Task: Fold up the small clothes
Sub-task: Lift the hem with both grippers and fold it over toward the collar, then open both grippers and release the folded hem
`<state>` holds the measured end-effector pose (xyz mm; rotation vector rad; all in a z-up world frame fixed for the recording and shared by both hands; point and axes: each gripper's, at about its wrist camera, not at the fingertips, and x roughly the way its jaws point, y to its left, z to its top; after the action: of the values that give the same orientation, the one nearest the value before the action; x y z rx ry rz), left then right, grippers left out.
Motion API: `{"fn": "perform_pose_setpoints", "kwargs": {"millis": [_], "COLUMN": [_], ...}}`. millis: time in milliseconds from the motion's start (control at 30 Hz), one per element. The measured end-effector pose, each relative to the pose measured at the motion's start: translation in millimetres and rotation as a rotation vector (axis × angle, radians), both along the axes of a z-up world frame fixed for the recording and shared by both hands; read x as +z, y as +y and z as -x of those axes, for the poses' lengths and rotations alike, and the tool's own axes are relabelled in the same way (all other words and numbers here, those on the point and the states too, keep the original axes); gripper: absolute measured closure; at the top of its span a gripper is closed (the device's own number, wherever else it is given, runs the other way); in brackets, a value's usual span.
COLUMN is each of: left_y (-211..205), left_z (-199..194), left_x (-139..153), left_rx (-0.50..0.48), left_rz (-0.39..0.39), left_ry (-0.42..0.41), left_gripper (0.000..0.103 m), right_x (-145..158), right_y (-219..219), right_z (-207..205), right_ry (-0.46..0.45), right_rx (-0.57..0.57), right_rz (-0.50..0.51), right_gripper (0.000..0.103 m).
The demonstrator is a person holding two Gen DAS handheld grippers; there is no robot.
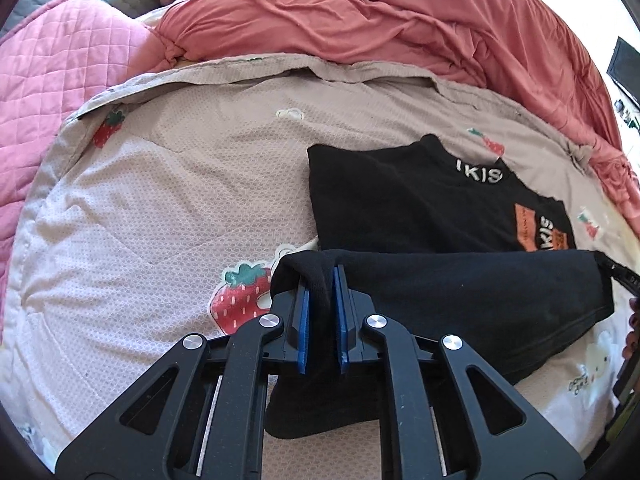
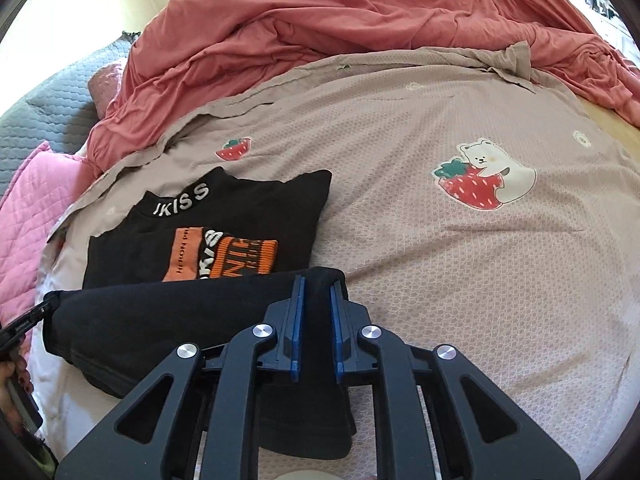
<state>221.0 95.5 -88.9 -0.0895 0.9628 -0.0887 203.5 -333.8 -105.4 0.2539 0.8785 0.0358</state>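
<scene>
On the strawberry-print bedsheet (image 2: 460, 280) lies the black shirt (image 1: 404, 204), collar with white lettering at the far end, orange chest print facing up. Its lower part is lifted and doubled back toward the collar, so the fold edge runs crosswise, stretched between the two tools, while the garment's long axis runs away from the cameras toward the rumpled coral blanket (image 1: 380, 16).

Left gripper (image 1: 321, 280), jaws nearly closed, blue pads pinching one corner of the hem, fabric bunched thick between them and hanging below. Right gripper (image 2: 317, 284) has the opposite corner between its pads, jaws a little wider apart, cloth filling the gap; whether the pads press firmly I cannot tell.

Pink quilted cover (image 1: 60, 64) sits off at the left edge, well apart from the shirt.
</scene>
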Motion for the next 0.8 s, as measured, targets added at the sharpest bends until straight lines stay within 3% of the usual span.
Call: {"fn": "perform_pose_setpoints", "kwargs": {"millis": [67,200,300,367,400,567,800], "left_y": [0,2,2,1,0,7,7], "left_z": [0,-1,-1,0,1,2,11], "left_x": [-4,-11,-9,-7,-5,4,34], "left_rx": [-0.004,-0.002,-0.007,-0.011,-0.008,0.014,-0.006], "left_rz": [-0.004,0.003,0.006,-0.005,-0.02,-0.011,-0.003], "left_ry": [0.001,0.012,0.009,-0.003,-0.008,-0.031,-0.085], "left_gripper": [0.097,0.093,0.089,0.079,0.069,0.064,0.057], "right_x": [0,0,11,21,28,49,53], "right_y": [0,-8,-6,0,4,22,75], "right_z": [0,2,8,15,21,38,50], "right_ry": [-0.003,-0.006,-0.045,-0.087,-0.117,-0.216,-0.26], "right_rx": [-0.019,-0.037,-0.033,-0.024,-0.014,0.016,0.226], "right_rz": [0.047,0.042,0.084,0.143,0.175,0.29,0.362], "right_gripper": [0.064,0.054,0.051,0.047,0.045,0.033,0.029]}}
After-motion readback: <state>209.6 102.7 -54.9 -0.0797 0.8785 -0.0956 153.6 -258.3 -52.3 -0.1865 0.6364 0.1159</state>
